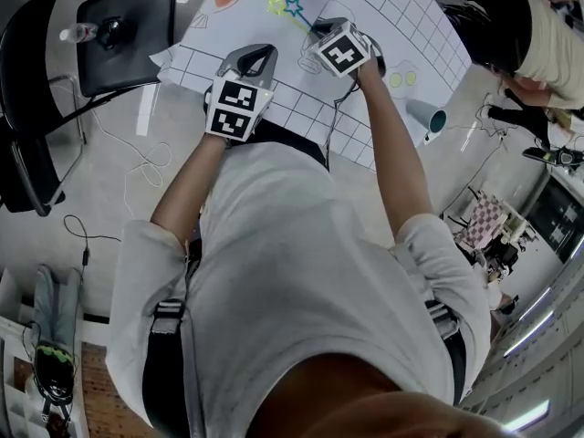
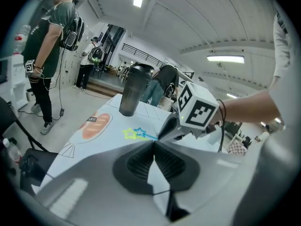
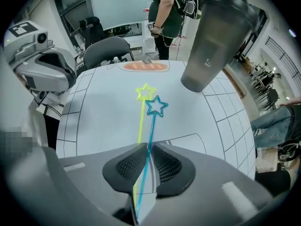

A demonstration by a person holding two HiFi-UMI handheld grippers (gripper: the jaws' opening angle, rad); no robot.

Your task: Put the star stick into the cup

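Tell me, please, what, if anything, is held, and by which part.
Nothing looks gripped: the blue star stick and yellow star stick lie on the table, stems between the right gripper's slightly parted jaws. Left gripper shut, empty.

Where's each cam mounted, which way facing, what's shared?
Head view: on the head, facing steeply down at the gridded table; shows torso, both arms, left gripper, right gripper.
Left gripper view: on the left gripper, along its shut jaws toward the cup; right gripper and forearm show.
Right gripper view: along its slightly parted jaws, star sticks between them; left gripper at left.
Shared: both gripper views see cup and sticks.
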